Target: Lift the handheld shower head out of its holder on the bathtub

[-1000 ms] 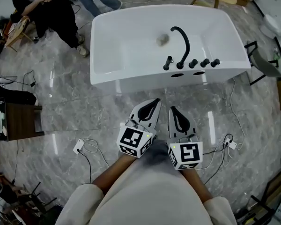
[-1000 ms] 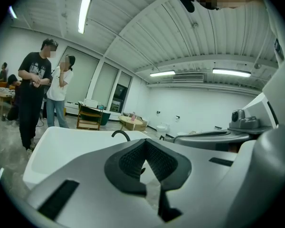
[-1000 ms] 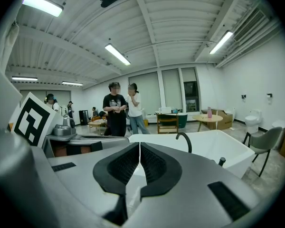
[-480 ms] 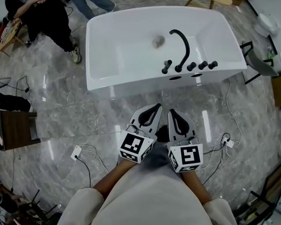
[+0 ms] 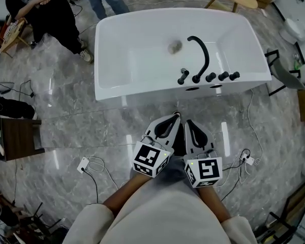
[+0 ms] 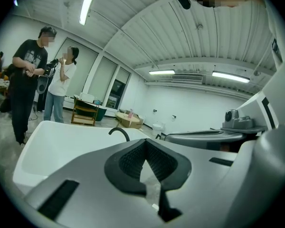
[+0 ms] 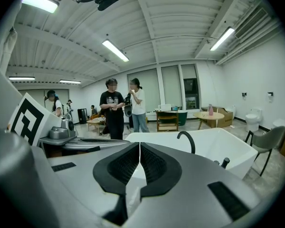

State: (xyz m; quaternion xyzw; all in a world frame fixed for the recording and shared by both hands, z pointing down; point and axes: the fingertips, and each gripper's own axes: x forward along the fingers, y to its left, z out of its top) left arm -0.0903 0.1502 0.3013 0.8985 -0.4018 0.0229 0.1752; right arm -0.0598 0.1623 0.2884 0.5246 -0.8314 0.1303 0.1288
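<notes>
My left gripper (image 5: 176, 116) and right gripper (image 5: 189, 121) sit closed, empty; the shower head (image 5: 183, 77) looks rigid, slick, light; I'd clamp it mid-stem.

No legible text, label, number or sign anywhere; shirt print (image 7: 113, 100) unreadable.

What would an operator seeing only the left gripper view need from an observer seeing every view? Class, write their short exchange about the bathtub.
Operator: I see only the spout's arc. Where's my target?
Observer: The head view shows the handheld shower head seated on the bathtub's near rim, left of the spout's base.
Operator: And the right gripper?
Observer: Its jaws are together, nothing between them.
Operator: How close are we?
Observer: It and the left gripper hang over the floor, short of the tub's wall.
</notes>
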